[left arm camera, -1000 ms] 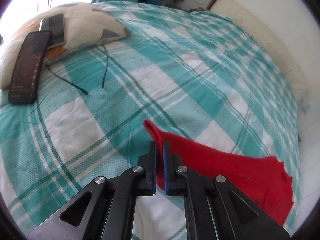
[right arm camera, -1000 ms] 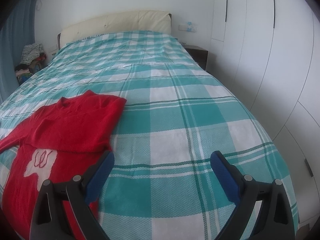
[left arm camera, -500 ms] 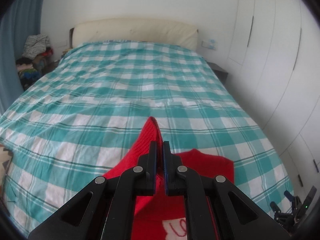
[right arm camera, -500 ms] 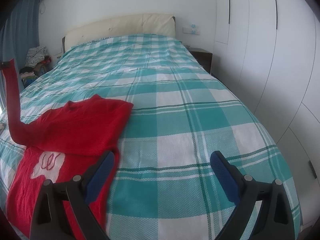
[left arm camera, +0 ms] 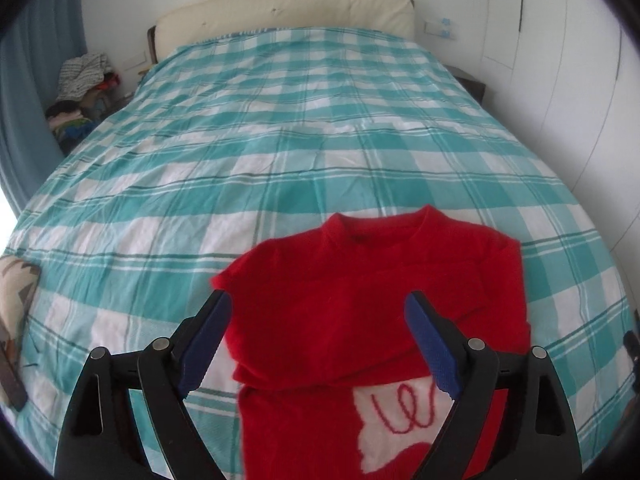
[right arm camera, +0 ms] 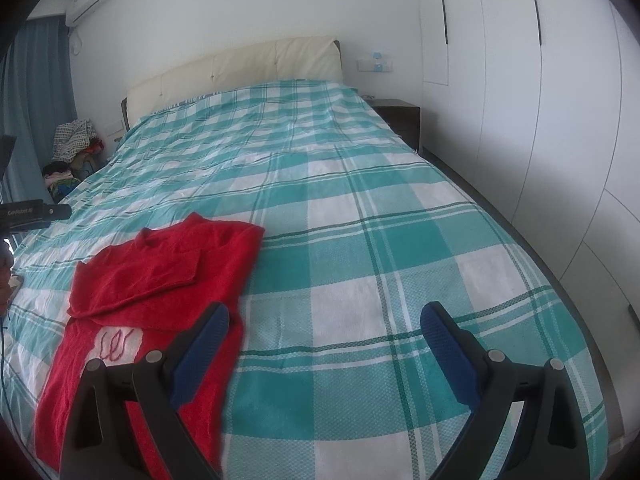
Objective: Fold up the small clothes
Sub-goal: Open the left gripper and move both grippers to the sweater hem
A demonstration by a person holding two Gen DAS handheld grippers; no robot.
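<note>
A small red sweater with a white patch on its chest lies flat on the teal-and-white checked bedspread. Both sleeves are folded across its chest. My left gripper hovers over the sweater's upper part. Its jaws are opening wide and nothing is pinched between them. In the right wrist view the same sweater lies at the lower left. My right gripper is open above bare bedspread to the right of the sweater, holding nothing.
A cream headboard stands at the far end. White wardrobe doors line the right side, with a dark nightstand beside the bed. A heap of clothes lies at the far left. A patterned pillow rests at the bed's left edge.
My left gripper swung the sweater's left sleeve up and across the chest, then let go of it and opened. The right gripper stayed open and nearly still.
</note>
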